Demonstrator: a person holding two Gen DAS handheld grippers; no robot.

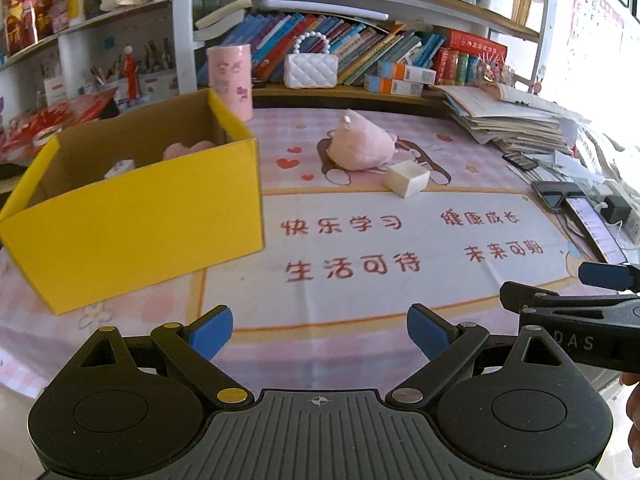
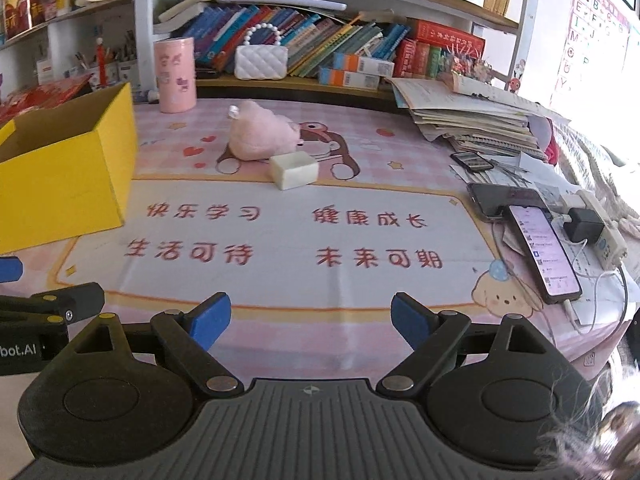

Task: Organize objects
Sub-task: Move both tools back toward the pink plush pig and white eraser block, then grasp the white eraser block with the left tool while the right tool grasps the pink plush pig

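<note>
A yellow cardboard box (image 1: 132, 220) (image 2: 60, 184) stands at the left of the desk, with a pink soft thing (image 1: 188, 148) and a small white item (image 1: 120, 168) inside. A pink plush toy (image 1: 362, 146) (image 2: 262, 134) lies mid-desk, and a small white cube box (image 1: 407, 179) (image 2: 294, 171) rests just in front of it. My left gripper (image 1: 320, 330) hovers open and empty over the near desk mat. My right gripper (image 2: 311, 320) is also open with nothing between its blue pads, beside the left one.
A pink cylinder (image 1: 231, 80) (image 2: 176, 75) and a white quilted handbag (image 1: 311, 70) (image 2: 261, 62) stand at the back by the bookshelf. A paper stack (image 2: 472, 120), phones (image 2: 544, 252) and a charger (image 2: 586, 224) crowd the right edge.
</note>
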